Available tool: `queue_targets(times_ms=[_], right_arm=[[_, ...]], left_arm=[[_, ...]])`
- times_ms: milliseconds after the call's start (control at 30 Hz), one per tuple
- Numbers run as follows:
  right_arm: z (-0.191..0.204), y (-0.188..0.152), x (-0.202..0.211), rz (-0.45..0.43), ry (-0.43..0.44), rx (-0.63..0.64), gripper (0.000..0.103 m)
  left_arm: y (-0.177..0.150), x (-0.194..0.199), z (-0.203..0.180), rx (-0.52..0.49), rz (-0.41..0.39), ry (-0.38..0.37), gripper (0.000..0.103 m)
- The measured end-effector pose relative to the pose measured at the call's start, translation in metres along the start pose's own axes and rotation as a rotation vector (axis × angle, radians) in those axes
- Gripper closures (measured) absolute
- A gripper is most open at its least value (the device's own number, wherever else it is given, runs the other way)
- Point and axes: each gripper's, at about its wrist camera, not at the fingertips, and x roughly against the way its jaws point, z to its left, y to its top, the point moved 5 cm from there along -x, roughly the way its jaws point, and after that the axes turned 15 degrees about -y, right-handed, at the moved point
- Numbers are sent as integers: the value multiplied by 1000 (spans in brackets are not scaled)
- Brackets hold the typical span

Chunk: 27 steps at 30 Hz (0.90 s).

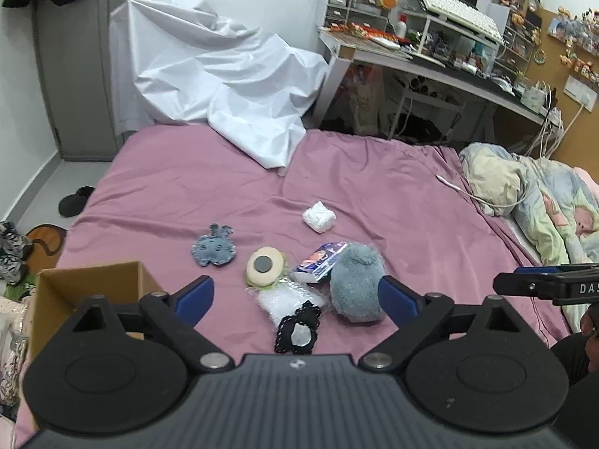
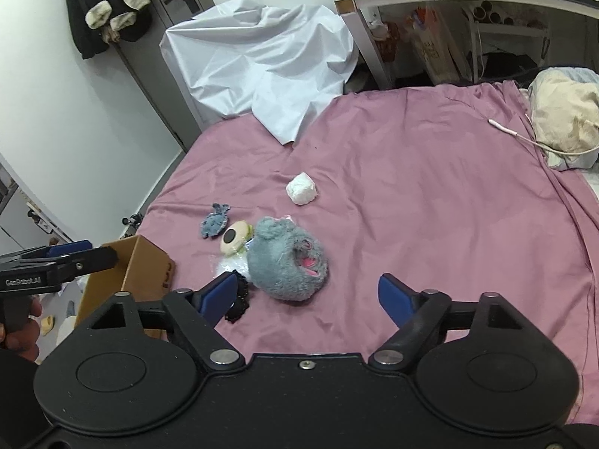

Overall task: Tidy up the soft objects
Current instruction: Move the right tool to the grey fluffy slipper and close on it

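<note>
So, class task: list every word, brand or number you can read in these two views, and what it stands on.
"GenRobot.AI": side of the left gripper, seen from the right wrist.
"DAS", cut off at the frame edge: side of the right gripper, seen from the left wrist.
Print on the blue packet, desk clutter and drawer labels: too small or blurred to read.

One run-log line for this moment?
left claw: open, empty | right claw: open, empty | grey plush: on bed | cardboard box: beside pile

Bedroom clutter around the bed

White sheet (image 1: 224, 86) draped past the bed's far edge, messy bench (image 1: 430, 63) with keyboard (image 1: 458, 13), dark clothes (image 2: 108, 3) hanging on the door.
</note>
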Motion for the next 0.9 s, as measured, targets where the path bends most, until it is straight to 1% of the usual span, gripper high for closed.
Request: queue_targets(times_ms=[67,133,233,433,500,533,633,800,900], right_arm=[[0,2,-7,10,3,-3,30],[0,3,-15,20,3,-6,31],[1,5,-28,39,0,-7,32],[2,4,-53,85,1,-16,32],[3,3,-61,97,-2,-14,35],[3,2,-65,104,1,-15,39],[3,-2,-78,133,11,-30,44],[3,-5,-96,171,15,-51,44],[4,-6,-104,172,34,-60,43]], left_arm=[[1,-9,1,-5,10,-7,11],[3,-17,3,-3,17,-13,12],[4,-30,6,-4,33,-17,13],[4,-54,11,0,69,-36,22],[3,-62,13,3,82,-46,25],[3,-66,14,8,89,-51,26],[3,-76,17,14,105,-66,28],[4,-90,21,9,123,-73,30],[6,-99,21,-3,128,-74,31]])
